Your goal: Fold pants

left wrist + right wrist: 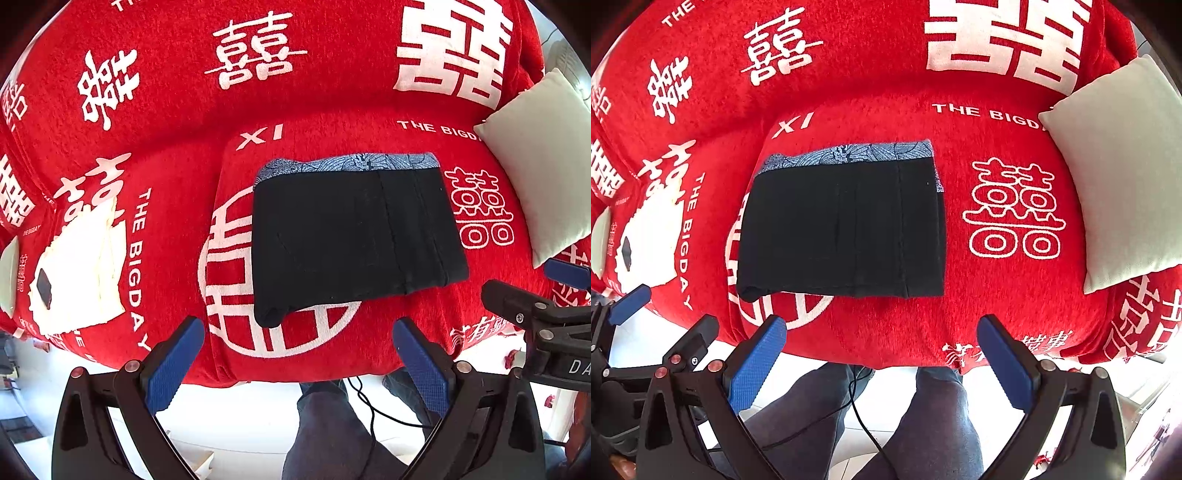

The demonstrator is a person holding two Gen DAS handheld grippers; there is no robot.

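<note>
Black pants (351, 240) lie folded into a compact rectangle on the red sofa seat (177, 192), with a blue patterned strip (347, 162) showing along the far edge. They also show in the right wrist view (842, 229). My left gripper (295, 365) is open and empty, held back over the seat's front edge, apart from the pants. My right gripper (882, 363) is open and empty, also near the front edge. The right gripper's tip shows in the left wrist view (535, 295). The left gripper's tip shows in the right wrist view (628, 304).
A white cushion (1123, 173) rests at the right of the seat. A folded white cloth (81, 266) with a small black item (44, 288) on it lies at the left. The person's legs (923, 417) and a black cable (864, 424) are below on white floor.
</note>
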